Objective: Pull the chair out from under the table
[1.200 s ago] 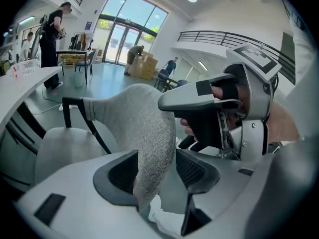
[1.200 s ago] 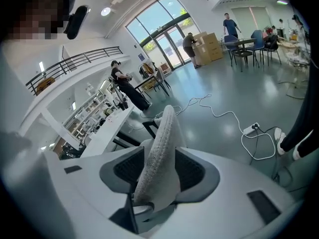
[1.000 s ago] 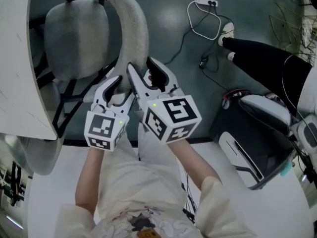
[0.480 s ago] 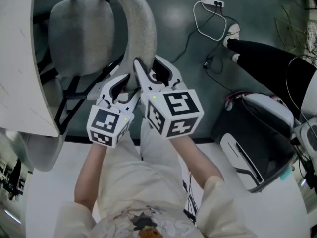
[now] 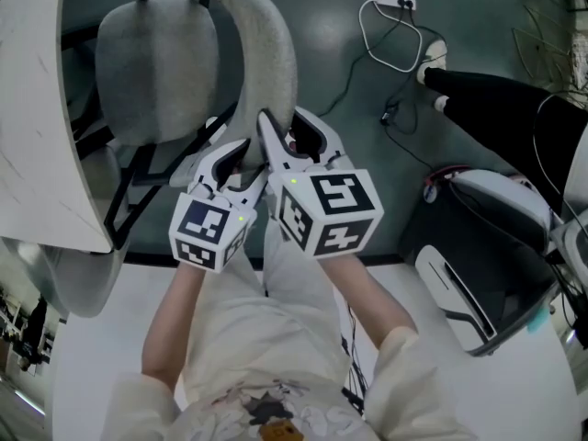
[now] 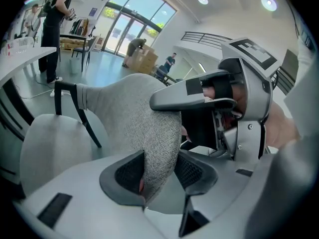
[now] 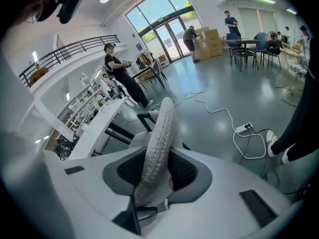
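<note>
The chair has a grey fabric seat (image 5: 152,62) tucked partly under the white table (image 5: 37,108) and a curved grey backrest (image 5: 266,53). Both grippers sit side by side at the backrest's near end. My left gripper (image 5: 237,159) straddles the padded edge, and in the left gripper view the fabric backrest (image 6: 129,108) fills the gap of that gripper (image 6: 159,171), with both pads against it as the jaws are closing. My right gripper (image 5: 287,129) is closing too. Its own view shows the backrest (image 7: 162,128) pinched on edge in that gripper (image 7: 157,171).
A white cable and power strip (image 5: 395,26) lie on the dark floor beyond the chair. A dark bin-like object (image 5: 478,255) stands at the right, with a black-clad leg (image 5: 514,108) above it. The chair's black frame (image 5: 129,182) runs under the table edge.
Both pairs of jaws have narrowed onto the backrest's edge. The grippers themselves have stayed almost where they were beside each other.
</note>
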Demonstrator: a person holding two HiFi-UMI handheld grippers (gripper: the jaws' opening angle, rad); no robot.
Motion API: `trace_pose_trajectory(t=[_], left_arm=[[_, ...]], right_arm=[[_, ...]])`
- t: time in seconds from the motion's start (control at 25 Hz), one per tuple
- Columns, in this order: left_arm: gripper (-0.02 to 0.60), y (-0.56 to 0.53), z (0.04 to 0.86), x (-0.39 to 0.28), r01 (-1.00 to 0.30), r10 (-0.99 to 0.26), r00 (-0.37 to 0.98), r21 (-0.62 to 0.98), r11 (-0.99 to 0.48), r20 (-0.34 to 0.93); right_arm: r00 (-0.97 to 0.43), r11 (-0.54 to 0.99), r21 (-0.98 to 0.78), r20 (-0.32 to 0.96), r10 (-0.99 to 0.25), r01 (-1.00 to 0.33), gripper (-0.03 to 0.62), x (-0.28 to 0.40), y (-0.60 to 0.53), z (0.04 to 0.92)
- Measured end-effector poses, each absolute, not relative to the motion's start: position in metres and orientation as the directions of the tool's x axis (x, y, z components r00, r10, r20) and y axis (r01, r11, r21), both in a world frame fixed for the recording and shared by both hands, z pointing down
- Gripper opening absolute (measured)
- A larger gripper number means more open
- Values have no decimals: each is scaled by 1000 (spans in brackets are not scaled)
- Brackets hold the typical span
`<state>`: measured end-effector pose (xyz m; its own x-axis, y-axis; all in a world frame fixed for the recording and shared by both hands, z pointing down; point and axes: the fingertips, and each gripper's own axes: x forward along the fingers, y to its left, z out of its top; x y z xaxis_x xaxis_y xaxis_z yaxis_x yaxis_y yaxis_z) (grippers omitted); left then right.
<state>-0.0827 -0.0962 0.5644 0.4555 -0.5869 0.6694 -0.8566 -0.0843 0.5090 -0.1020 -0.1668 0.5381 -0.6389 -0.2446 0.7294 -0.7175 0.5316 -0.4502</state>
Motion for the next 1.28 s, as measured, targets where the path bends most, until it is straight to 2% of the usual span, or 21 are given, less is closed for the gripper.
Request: trace_pose_trajectory(t=[1.28], left_arm=[[187, -128, 570, 79, -786, -471, 603, 582, -209, 644]], right_arm=[[-584, 448, -426, 749, -313, -786, 110, 56, -203, 541]])
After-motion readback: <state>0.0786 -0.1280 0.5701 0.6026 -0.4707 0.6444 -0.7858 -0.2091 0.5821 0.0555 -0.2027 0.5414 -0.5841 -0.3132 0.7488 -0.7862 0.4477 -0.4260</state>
